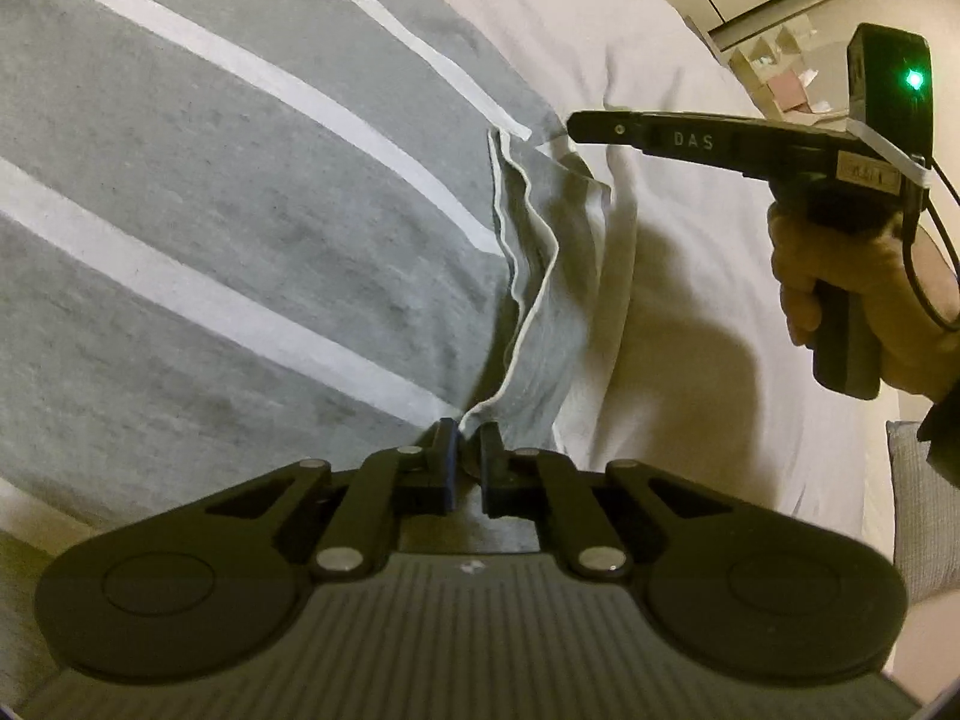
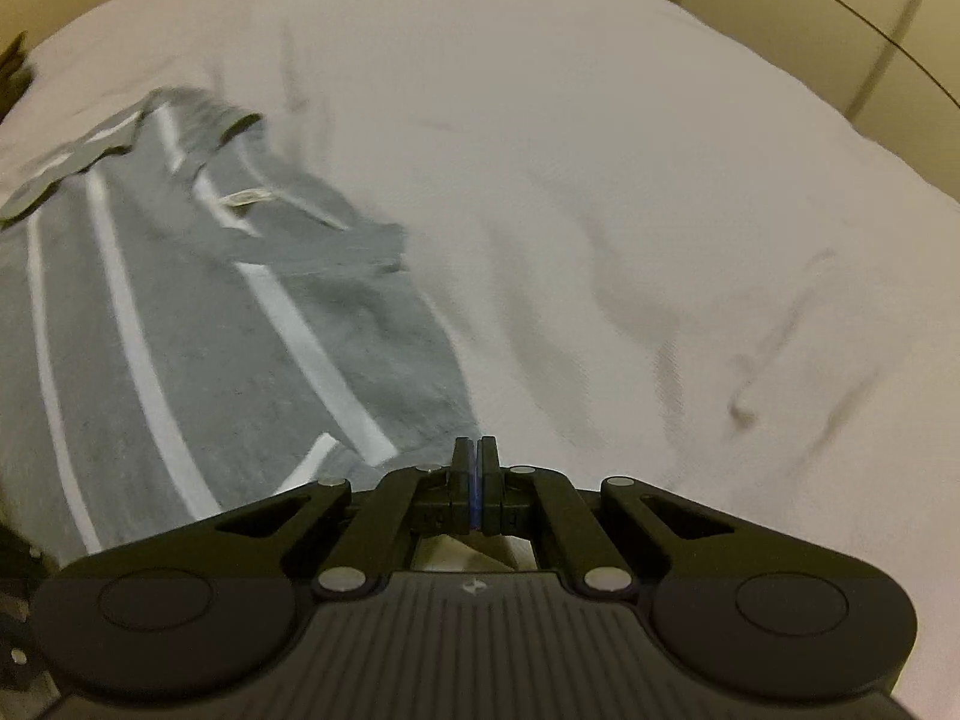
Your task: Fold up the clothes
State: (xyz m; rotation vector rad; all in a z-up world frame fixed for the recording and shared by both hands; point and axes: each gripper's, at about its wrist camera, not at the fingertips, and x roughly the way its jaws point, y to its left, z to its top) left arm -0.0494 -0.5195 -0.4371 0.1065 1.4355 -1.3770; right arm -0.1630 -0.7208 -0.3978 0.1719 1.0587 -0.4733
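A grey shirt with white stripes point(image 1: 240, 210) lies spread on a white bed sheet point(image 1: 690, 300). My left gripper point(image 1: 471, 438) is shut on the shirt's white-edged hem, which rises in a wavy ridge from its fingers. My right gripper point(image 1: 573, 126), held by a hand point(image 1: 840, 276), hovers with its tip just beside the hem's far corner. In the right wrist view the right gripper point(image 2: 478, 447) has its pads pressed together with no cloth seen between them. The shirt point(image 2: 180, 330) lies to its left, collar end far away, and bare sheet point(image 2: 600, 180) lies ahead.
A grey knitted cushion point(image 1: 918, 510) sits at the bed's right edge. Small boxes point(image 1: 780, 72) stand on the floor beyond the bed, by pale cupboard fronts. A dark object point(image 2: 12, 66) shows at the far left edge.
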